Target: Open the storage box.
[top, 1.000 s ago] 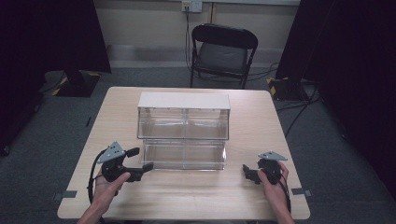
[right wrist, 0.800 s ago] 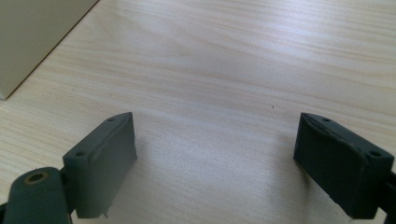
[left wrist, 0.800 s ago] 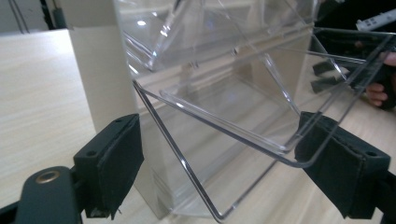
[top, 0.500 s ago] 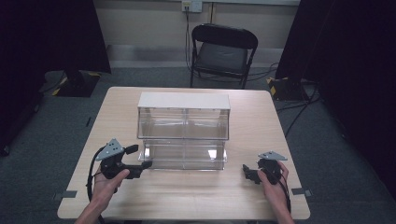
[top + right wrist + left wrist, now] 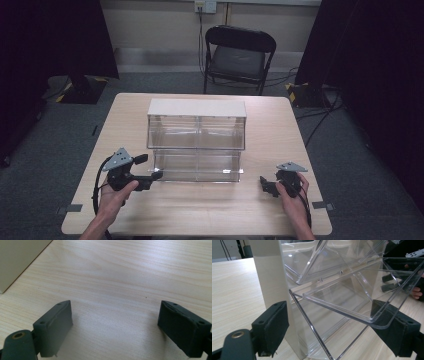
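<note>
Here the left claw (image 5: 152, 176) stands at the lower left corner of the clear tilt-bin cabinet (image 5: 196, 137), which sits mid-bench, slightly toward the far edge. Compared with the high view one second ago, the left claw has advanced a little toward the cabinet's lower tier; the right claw (image 5: 263, 184) has not shifted and rests near the bench's (image 5: 200, 215) near right corner, well apart from the cabinet.

State of the left claw: in the left gripper view the jaws stand wide apart. One pad (image 5: 273, 323) lies beside the cabinet's beige side panel (image 5: 272, 277); the other lies under the rim of the lower clear bin (image 5: 342, 302), which is tilted outward from the frame. The rim appears to touch that pad, but nothing is clamped.

State of the right claw: in the right gripper view the jaws are spread fully over bare bench, holding nothing.

Judgement: the small advance places the left claw in position to work the lower bin, either to tilt it farther out or to push it home. The bin is transparent and its edge is thin; closing should be checked against the rim, not the reflections. The upper bin (image 5: 332, 257) sits just above and may obstruct a raised jaw.
</note>
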